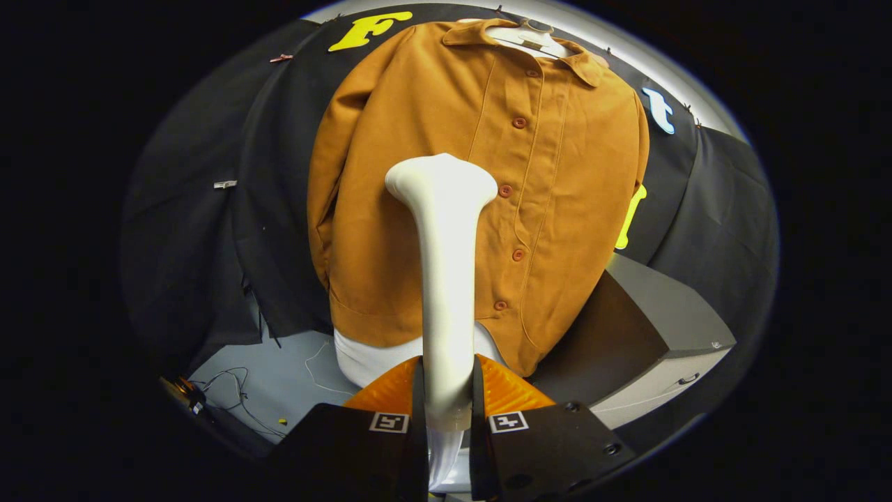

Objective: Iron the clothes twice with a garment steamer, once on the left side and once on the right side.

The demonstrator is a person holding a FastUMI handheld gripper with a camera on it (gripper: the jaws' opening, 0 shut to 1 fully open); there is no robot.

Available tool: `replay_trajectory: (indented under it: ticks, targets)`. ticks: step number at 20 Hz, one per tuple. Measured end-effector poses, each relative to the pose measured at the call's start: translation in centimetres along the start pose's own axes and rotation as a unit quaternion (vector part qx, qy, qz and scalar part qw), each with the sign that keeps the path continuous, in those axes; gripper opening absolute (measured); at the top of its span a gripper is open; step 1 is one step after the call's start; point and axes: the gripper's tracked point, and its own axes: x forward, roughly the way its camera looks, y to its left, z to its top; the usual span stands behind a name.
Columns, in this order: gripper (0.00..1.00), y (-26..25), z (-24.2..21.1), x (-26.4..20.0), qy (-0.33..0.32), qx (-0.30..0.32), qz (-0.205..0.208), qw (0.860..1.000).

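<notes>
Gripper: the gripper (447, 390) sat at the bottom centre of the frame, its two fingers (417, 397) pressed against either side of the white steamer's handle, pinching it.

Steamer: the garment steamer (444, 279) rose straight up from between the fingers through the middle of the frame, a slim white handle widening into a rounded head at centre. The head lay over the front of the jacket, just left of the button line; whether it touched the cloth could not be told.

Jacket: a mustard-brown button-up jacket (557, 174) filled the upper centre of the frame, hanging on a pale hanger (533, 38) at the top. Its collar was spread open and a row of reddish buttons (505, 190) ran down the right of the steamer head. One sleeve hung down the left side.

White cloth: a strip of white fabric (362, 359) showed below the jacket's hem, left of the steamer handle.

Cabinet: a grey box-like unit (662, 321) stood at lower right, partly behind the jacket's hem.

Floor: pale grey floor (279, 376) at lower left carried thin loose cables (240, 394).

Backdrop: black cloth (181, 230) hung behind the jacket.
</notes>
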Motion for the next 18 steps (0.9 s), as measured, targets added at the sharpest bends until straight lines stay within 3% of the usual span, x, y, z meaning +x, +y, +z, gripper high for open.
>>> replay_trajectory:
  ticks: [10, 18]
  targets:
    - [0.27, -2.3, 0.3, -5.0, -0.017, 0.029, -0.017, 0.999]
    - [0.27, -5.5, 4.2, -10.2, -0.067, 0.06, -0.044, 0.995]
